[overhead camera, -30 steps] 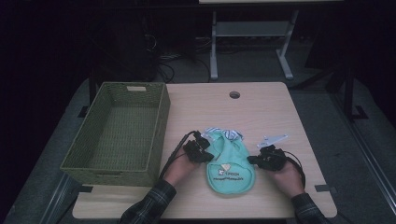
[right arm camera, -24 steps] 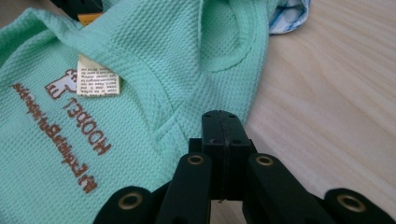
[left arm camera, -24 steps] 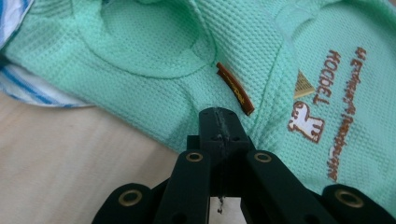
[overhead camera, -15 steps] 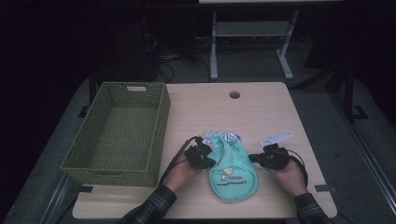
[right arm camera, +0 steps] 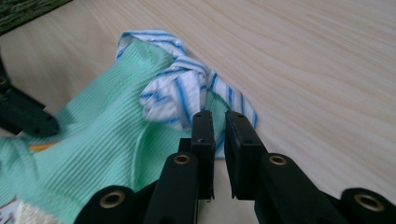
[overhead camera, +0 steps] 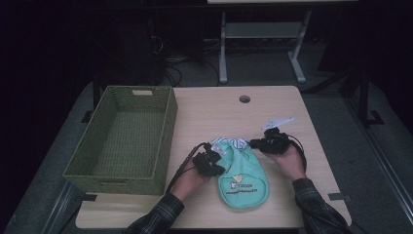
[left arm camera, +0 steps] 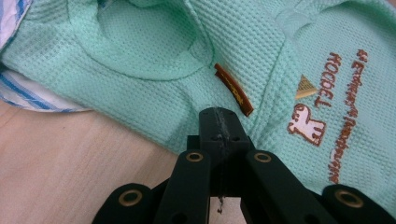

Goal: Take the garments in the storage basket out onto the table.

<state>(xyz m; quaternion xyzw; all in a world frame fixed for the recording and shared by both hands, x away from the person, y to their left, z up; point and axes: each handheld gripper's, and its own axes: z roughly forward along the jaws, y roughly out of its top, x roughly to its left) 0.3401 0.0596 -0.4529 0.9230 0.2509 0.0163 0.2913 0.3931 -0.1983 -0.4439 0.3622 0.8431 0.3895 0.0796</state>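
- A mint-green waffle-knit garment lies flat on the pale wooden surface, toward the near edge and right of the middle.
- Its front carries a brown print with a small animal figure, and a small brown label sits below the neckline.
- A blue-and-white striped lining shows at the neck end of the garment, which is its far end in the high view; there it is bunched up into a small fold.
- The left gripper rests at the left edge of the garment, near the neck. In the left gripper view its fingers are pressed fully together with their tips on the green cloth just below the label. Whether any cloth is caught between them cannot be told.
- The right gripper stands at the right side of the neck end. In the right gripper view its fingers show a narrow gap, having just been opening, and nothing sits between them; the striped lining lies just beyond their tips.
- A woven green basket stands on the left part of the surface, well apart from the garment.
- The person's sleeves are in a dark plaid and come in from the near edge.
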